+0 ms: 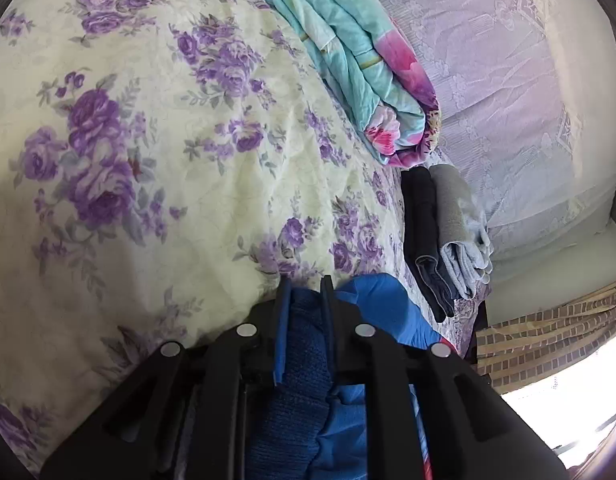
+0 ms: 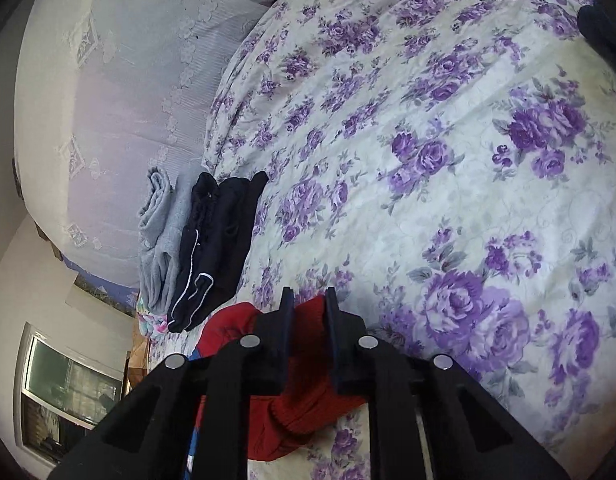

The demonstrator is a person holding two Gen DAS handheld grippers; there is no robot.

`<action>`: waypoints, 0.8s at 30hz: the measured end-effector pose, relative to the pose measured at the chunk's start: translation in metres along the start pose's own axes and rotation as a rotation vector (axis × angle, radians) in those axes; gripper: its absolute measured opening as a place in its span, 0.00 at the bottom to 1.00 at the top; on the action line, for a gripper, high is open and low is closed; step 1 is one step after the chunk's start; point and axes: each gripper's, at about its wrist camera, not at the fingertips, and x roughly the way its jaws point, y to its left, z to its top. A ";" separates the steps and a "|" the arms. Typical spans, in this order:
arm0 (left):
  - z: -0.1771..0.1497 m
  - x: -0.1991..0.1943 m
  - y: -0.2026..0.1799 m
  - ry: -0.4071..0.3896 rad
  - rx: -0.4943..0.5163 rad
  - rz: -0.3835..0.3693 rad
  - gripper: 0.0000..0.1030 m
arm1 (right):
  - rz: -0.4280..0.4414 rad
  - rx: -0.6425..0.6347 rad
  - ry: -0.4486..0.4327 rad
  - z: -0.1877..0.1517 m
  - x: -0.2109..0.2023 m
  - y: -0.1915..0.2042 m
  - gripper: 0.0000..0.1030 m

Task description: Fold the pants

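Note:
The pants are blue and red with ribbed knit cuffs. In the left wrist view my left gripper (image 1: 304, 284) is shut on the blue leg's cuff (image 1: 303, 364), and smooth blue fabric (image 1: 384, 308) bunches to its right. In the right wrist view my right gripper (image 2: 310, 294) is shut on the red ribbed cuff (image 2: 308, 384), with red fabric (image 2: 223, 332) spreading to the left. Both grips sit low over the floral bedspread (image 2: 428, 160). The rest of the pants lies under the grippers, hidden.
A stack of folded dark and grey garments (image 1: 444, 236) lies at the bed's edge, also in the right wrist view (image 2: 199, 248). A folded teal and pink quilt (image 1: 348, 60) lies beyond. A white lace-covered surface (image 1: 508, 100) borders the bed. A window (image 2: 63, 392) is at lower left.

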 end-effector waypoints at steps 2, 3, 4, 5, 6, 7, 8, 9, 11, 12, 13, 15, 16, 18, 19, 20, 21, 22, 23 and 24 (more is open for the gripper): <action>-0.001 -0.001 -0.001 -0.005 0.006 -0.004 0.14 | 0.025 0.014 -0.010 0.000 -0.004 -0.003 0.11; -0.001 -0.002 -0.001 -0.009 0.012 -0.005 0.14 | 0.032 0.015 -0.018 0.000 -0.006 -0.003 0.10; -0.002 -0.003 -0.003 -0.015 0.022 -0.003 0.13 | 0.036 0.014 -0.027 0.000 -0.010 -0.002 0.10; -0.002 -0.004 -0.004 -0.024 0.029 -0.001 0.12 | 0.039 0.013 -0.039 0.000 -0.014 -0.001 0.09; -0.003 -0.006 -0.005 -0.034 0.035 -0.001 0.11 | 0.040 0.009 -0.055 0.000 -0.018 0.001 0.09; -0.003 -0.008 -0.007 -0.044 0.042 -0.003 0.09 | 0.041 0.003 -0.071 -0.001 -0.023 0.004 0.09; -0.003 -0.011 -0.008 -0.055 0.051 -0.006 0.08 | 0.044 -0.002 -0.079 -0.001 -0.026 0.006 0.08; -0.004 -0.014 -0.010 -0.064 0.057 -0.011 0.08 | 0.043 -0.009 -0.087 -0.001 -0.029 0.009 0.08; -0.002 -0.017 -0.013 -0.072 0.063 -0.025 0.08 | 0.038 -0.021 -0.095 0.000 -0.034 0.015 0.08; -0.001 -0.020 -0.015 -0.074 0.061 -0.037 0.07 | 0.031 -0.023 -0.097 0.000 -0.035 0.017 0.08; 0.000 -0.022 -0.016 -0.074 0.058 -0.049 0.07 | 0.020 -0.020 -0.095 0.000 -0.036 0.019 0.08; 0.001 -0.026 -0.019 -0.074 0.054 -0.065 0.06 | 0.000 -0.017 -0.091 0.000 -0.039 0.022 0.07; 0.002 -0.028 -0.021 -0.073 0.054 -0.071 0.06 | -0.003 -0.014 -0.090 0.000 -0.042 0.023 0.07; 0.003 -0.033 -0.025 -0.076 0.055 -0.077 0.05 | -0.013 -0.009 -0.094 -0.002 -0.049 0.025 0.07; 0.003 -0.036 -0.027 -0.077 0.054 -0.081 0.05 | -0.016 -0.005 -0.096 -0.004 -0.052 0.025 0.07; 0.002 -0.037 -0.030 -0.077 0.056 -0.084 0.05 | -0.015 -0.001 -0.099 -0.006 -0.057 0.026 0.07; 0.002 -0.040 -0.034 -0.075 0.066 -0.088 0.05 | -0.014 -0.004 -0.101 -0.007 -0.061 0.028 0.07; 0.001 -0.042 -0.037 -0.072 0.075 -0.085 0.05 | -0.017 -0.011 -0.103 -0.009 -0.065 0.030 0.07; 0.000 -0.042 -0.039 -0.064 0.082 -0.075 0.05 | -0.025 -0.018 -0.102 -0.011 -0.068 0.032 0.07; -0.001 -0.041 -0.040 -0.052 0.080 -0.055 0.05 | -0.034 -0.021 -0.094 -0.013 -0.069 0.032 0.06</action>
